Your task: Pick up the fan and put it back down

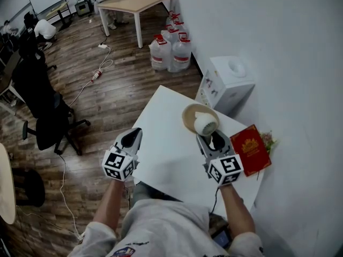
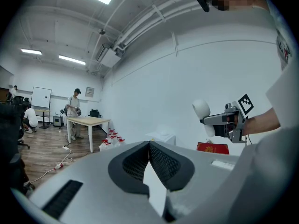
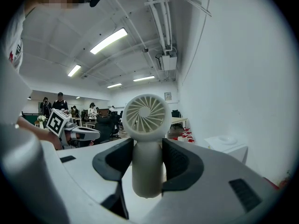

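Note:
A small white hand-held fan (image 1: 205, 124) is clear of the white table (image 1: 166, 165), with its round grille head (image 3: 145, 115) upright. My right gripper (image 1: 210, 139) is shut on its handle (image 3: 147, 171), one pad on each side. In the head view the fan's head overlaps a round tan dish (image 1: 190, 115) on the table. The left gripper view shows the fan (image 2: 202, 111) in the air, ahead of the right gripper (image 2: 216, 120). My left gripper (image 1: 132, 138) is over the table's left edge, its pads (image 2: 164, 164) meeting at the tips with nothing between them.
A red booklet (image 1: 252, 149) lies at the table's right, against the white wall. Beyond the table stand a white box-shaped appliance (image 1: 228, 82) and several water jugs (image 1: 170, 50). A black office chair (image 1: 45, 116) and a cable are on the wooden floor to the left.

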